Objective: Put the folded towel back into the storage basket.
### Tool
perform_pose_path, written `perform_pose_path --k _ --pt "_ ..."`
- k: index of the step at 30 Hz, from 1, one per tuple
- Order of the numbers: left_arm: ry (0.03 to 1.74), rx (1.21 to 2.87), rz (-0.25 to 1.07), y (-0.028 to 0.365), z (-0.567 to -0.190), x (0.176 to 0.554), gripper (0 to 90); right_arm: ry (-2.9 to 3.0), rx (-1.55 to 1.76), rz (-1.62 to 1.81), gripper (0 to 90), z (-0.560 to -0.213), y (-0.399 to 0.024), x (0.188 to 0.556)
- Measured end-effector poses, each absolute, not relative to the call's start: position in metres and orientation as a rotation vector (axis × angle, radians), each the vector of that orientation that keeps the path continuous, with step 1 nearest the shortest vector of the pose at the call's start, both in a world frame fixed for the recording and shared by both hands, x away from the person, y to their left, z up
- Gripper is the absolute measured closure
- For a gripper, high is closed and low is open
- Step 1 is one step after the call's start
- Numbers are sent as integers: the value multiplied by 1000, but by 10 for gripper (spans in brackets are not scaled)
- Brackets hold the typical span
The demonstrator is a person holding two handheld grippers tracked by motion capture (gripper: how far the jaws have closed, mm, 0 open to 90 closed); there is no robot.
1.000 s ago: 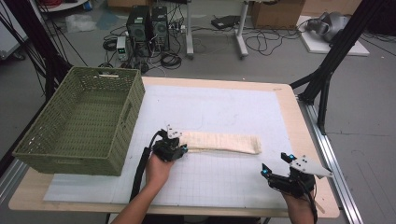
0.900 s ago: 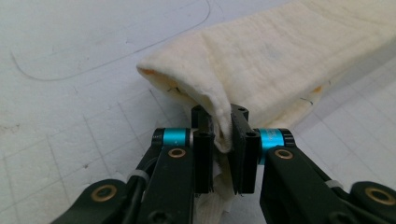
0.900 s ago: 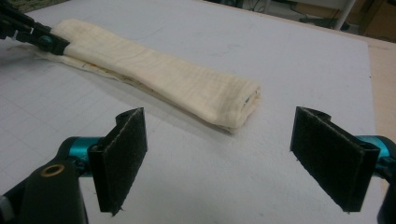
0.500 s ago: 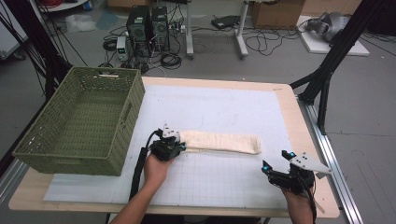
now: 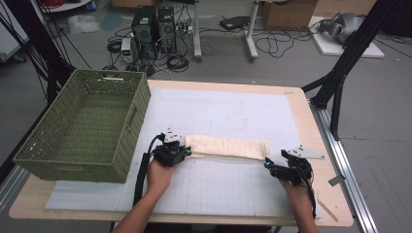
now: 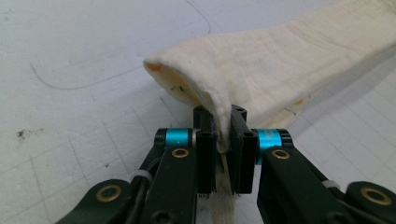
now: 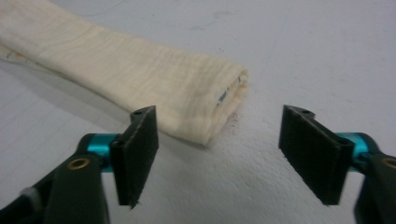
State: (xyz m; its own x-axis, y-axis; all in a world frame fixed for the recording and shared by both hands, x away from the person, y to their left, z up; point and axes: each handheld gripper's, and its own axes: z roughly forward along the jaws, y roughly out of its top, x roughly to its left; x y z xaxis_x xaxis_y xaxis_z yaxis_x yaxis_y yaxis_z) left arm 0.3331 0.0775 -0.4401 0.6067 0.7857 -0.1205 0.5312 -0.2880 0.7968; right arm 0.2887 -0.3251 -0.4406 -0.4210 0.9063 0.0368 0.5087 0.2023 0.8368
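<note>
A cream towel [image 5: 227, 147], folded into a long strip, lies across the lower middle of the high view on the white mat [image 5: 233, 111] that covers the table [image 5: 301, 104]. Its left end is at the left gripper [image 5: 186, 151] and its right end stops just short of the right gripper [image 5: 267, 164].

In the left gripper view the 2 jaws stand close together at bottom centre, clamped on a pinch of the towel [image 6: 280, 65]. The cloth rises out of the jaws, curls into a small open fold at centre left, and runs off to the upper right corner. The rest of it lies on the mat.

In the right gripper view the 2 jaws stand well apart, 1 at lower left and 1 at lower right, and they have just been closing. The rounded end of the towel [image 7: 140, 79] lies just beyond them, toward the left jaw, and comes in from the upper left corner. The pads do not press on it; bare mat shows in the gap between the jaws.

A green woven basket [image 5: 131, 114] stands at the left of the high view, partly over the mat's left edge, near the left gripper but apart from it. A hand and forearm come up from the bottom edge behind each gripper.
</note>
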Motion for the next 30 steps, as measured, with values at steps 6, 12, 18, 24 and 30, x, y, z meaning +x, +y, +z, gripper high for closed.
perform_pose_path --k 6,12,18,24,30 --pt "1034 1981 391 79 -440 333 827 2018 1296 1076 353 -444 -310 302" --pt "1031 1981 391 79 -440 333 826 2024 1320 1014 373 -448 -308 312" --pt "1027 1987 385 80 -441 334 825 2073 1332 975 486 -450 -304 316" --pt "1022 2000 380 79 -443 334 824 2048 1503 1014 499 -450 -305 321" --pt "1013 2007 391 79 -445 334 821 2036 1508 1004 541 -450 -302 320"
